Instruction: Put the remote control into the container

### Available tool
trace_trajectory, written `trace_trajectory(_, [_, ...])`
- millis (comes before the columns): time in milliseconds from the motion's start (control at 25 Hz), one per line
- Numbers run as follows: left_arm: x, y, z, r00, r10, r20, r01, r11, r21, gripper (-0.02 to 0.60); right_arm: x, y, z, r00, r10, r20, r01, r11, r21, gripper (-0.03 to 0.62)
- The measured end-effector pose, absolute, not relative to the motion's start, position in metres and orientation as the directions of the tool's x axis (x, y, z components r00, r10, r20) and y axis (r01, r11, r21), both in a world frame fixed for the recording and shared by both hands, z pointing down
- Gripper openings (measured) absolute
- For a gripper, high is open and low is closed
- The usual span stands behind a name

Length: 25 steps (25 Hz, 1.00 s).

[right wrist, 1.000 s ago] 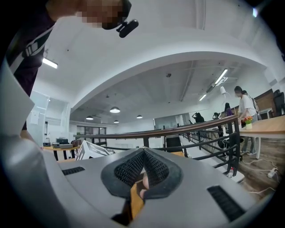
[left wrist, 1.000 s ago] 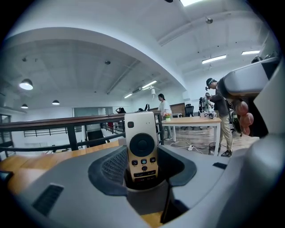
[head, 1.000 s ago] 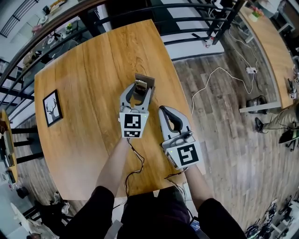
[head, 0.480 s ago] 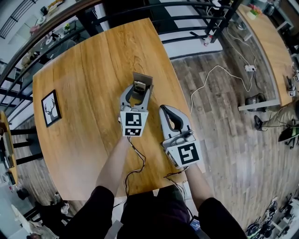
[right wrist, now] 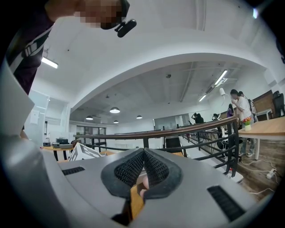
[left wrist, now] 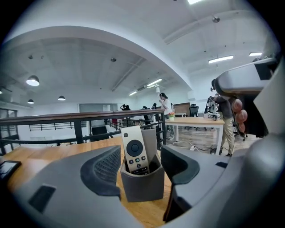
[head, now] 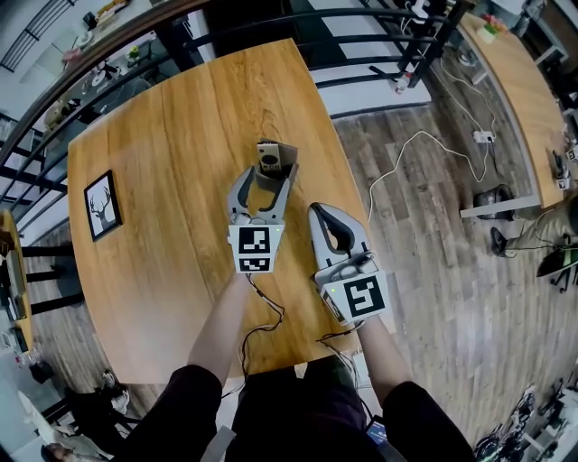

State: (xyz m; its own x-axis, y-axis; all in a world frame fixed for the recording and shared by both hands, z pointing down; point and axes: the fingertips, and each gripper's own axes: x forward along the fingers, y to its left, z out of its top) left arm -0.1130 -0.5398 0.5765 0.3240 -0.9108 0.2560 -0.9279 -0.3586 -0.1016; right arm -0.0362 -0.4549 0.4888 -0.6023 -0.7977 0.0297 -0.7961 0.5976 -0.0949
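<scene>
Wood-grain table (head: 172, 271), oblong with rounded corners, fills the head view; plank flooring (head: 433, 262) lies beyond its right edge and a black metal railing (head: 361, 16) runs past its far end. A grey, matte, box-shaped container (head: 285, 164) stands on the table near the right edge. The remote control (head: 267, 159), a slim pale slab, stands in it. The left gripper (head: 268, 180), grey moulded plastic, points at the container with one jaw on either side. The right gripper (head: 318, 215) hangs just beside it, over the table's right edge. A small black-framed deer picture (head: 101, 206) lies near the left edge, well apart, with broad bare wood between it and the grippers. A white cable (head: 424, 144) trails across the floor.

Left gripper view: the jaws are opening. The container sits between the two dark ribbed pads, and neither pad presses on its walls. The remote control leans against the container's taller back wall, button face toward the camera, its upper half above the front rim. Bare tabletop extends behind to the railing.

Right gripper view: the two mesh-textured pads meet at a central seam, closed with nothing between them. The gripper is tilted upward, toward railing and ceiling.
</scene>
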Motion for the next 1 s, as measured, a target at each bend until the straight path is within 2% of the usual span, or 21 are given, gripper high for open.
trace_trajectory(320, [-0.106,-0.485,0.51,0.349,-0.921,0.174,-0.929,-0.365,-0.064,0.257,-0.033,-0.439,0.475,-0.613,-0.79,0.02,-0.788,0.608,-0.095,0.018])
trace_trajectory(440, [-0.1,-0.456,0.477,0.364,-0.918,0.156,-0.921,-0.38,-0.087,0.155,-0.034,-0.425,0.456,-0.624,-0.781,0.016,-0.78,0.621,-0.082,0.018])
trace_trajectory(600, [-0.098,-0.418,0.424,0.382,-0.922,0.07,-0.919,-0.386,-0.074,0.048,-0.039,-0.398,0.418,-0.639,-0.769,0.0,-0.767,0.637,-0.079,0.018])
trace_trajectory(720, [-0.095,-0.383,0.391,0.407,-0.908,0.097,-0.904,-0.415,-0.1,0.019,-0.043,-0.373,0.391,-0.654,-0.757,-0.012,-0.754,0.653,-0.07,0.018])
trace_trajectory(880, [-0.092,-0.345,0.344,0.43,-0.902,-0.017,-0.895,-0.424,-0.136,0.012,-0.053,-0.341,0.363,-0.671,-0.741,-0.035,-0.738,0.671,-0.07,0.02])
trace_trajectory(1000, [-0.096,-0.319,0.33,0.428,-0.903,-0.034,-0.896,-0.42,-0.145,0.011,-0.062,-0.318,0.348,-0.68,-0.732,-0.052,-0.729,0.682,-0.063,0.018])
